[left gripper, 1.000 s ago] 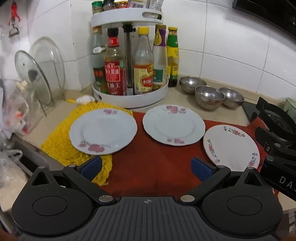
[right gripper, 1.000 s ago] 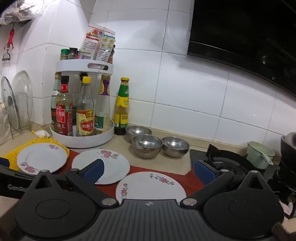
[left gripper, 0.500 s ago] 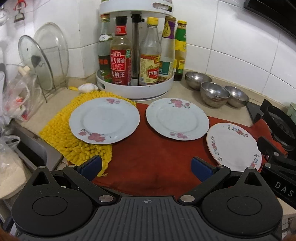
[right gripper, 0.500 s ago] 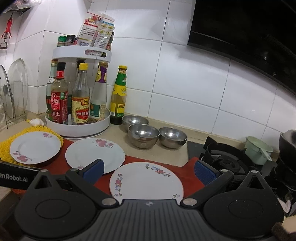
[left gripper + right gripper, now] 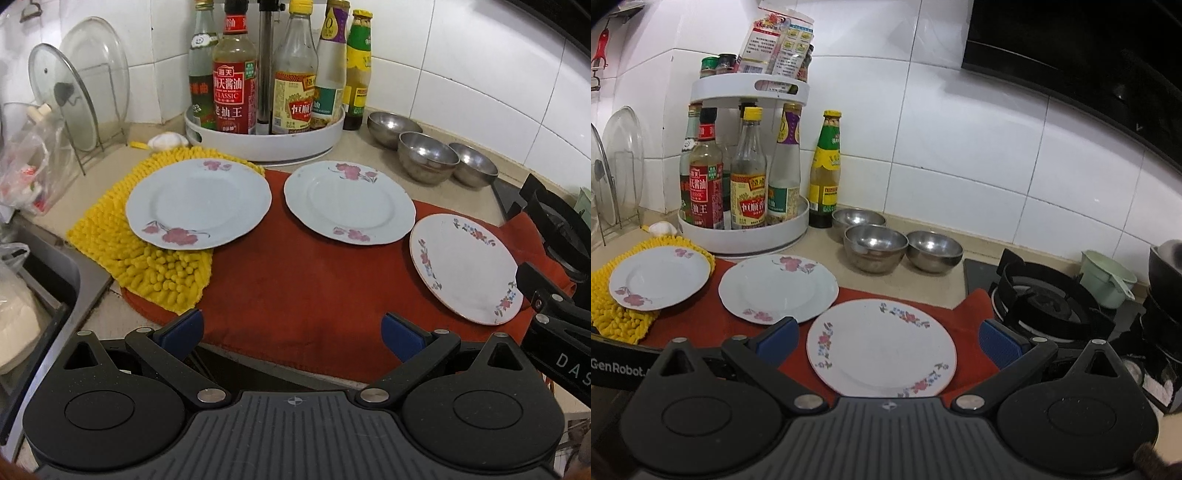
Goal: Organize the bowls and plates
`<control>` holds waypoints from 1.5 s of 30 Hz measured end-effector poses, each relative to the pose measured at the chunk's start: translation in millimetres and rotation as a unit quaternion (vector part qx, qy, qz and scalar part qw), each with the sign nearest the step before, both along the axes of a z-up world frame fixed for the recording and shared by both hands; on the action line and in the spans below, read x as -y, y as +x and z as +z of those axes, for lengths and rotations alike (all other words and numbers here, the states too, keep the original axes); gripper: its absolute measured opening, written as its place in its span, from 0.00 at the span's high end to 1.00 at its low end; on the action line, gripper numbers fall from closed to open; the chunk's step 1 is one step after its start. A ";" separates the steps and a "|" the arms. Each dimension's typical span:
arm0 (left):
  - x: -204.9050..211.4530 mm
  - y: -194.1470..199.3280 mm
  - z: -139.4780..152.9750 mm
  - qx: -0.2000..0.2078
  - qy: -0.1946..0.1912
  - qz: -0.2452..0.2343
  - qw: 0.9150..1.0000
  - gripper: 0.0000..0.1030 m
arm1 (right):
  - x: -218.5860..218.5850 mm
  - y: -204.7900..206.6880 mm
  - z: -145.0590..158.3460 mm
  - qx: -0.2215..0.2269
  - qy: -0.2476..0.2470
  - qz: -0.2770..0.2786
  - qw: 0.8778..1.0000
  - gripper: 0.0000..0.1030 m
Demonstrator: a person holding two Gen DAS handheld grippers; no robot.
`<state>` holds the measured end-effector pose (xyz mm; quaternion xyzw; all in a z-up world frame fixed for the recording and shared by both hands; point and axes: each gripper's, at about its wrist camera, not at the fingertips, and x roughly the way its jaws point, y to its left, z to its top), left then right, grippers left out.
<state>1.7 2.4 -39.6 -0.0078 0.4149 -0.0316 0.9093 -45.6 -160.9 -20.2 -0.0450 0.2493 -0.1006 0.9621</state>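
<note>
The left gripper (image 5: 291, 330) hovers with fingers wide apart, holding nothing; ahead of it, two flowered plates (image 5: 199, 206) (image 5: 349, 203) lie apart on the red cloth (image 5: 295, 280); the right gripper (image 5: 888, 338), likewise spread, frames a third plate (image 5: 881, 347); beyond sit three steel bowls (image 5: 875, 247), seemingly touching.

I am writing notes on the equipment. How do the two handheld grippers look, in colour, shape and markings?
Both the left gripper and the right gripper are black, with ribbed grey bodies, round discs, silver pivot screws and blue finger pads. White lettering reads "GenRobot" on one side and "DAS" on the other.
</note>
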 end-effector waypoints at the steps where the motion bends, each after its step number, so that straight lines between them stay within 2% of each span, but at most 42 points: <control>1: 0.3 -0.8 -0.1 0.000 0.000 -0.001 1.000 0.00 | -0.7 -1.2 -0.5 -0.001 0.002 0.000 1.000 0.03; 22: 8.2 -9.8 -4.6 -0.008 0.012 -0.021 1.000 0.00 | 0.4 -12.1 -3.4 -0.006 0.006 -0.004 1.000 0.03; 45: 3.5 -10.3 -6.3 -0.011 -0.019 -0.028 0.999 0.00 | 1.1 -15.1 -2.1 0.002 0.010 -0.009 1.000 0.03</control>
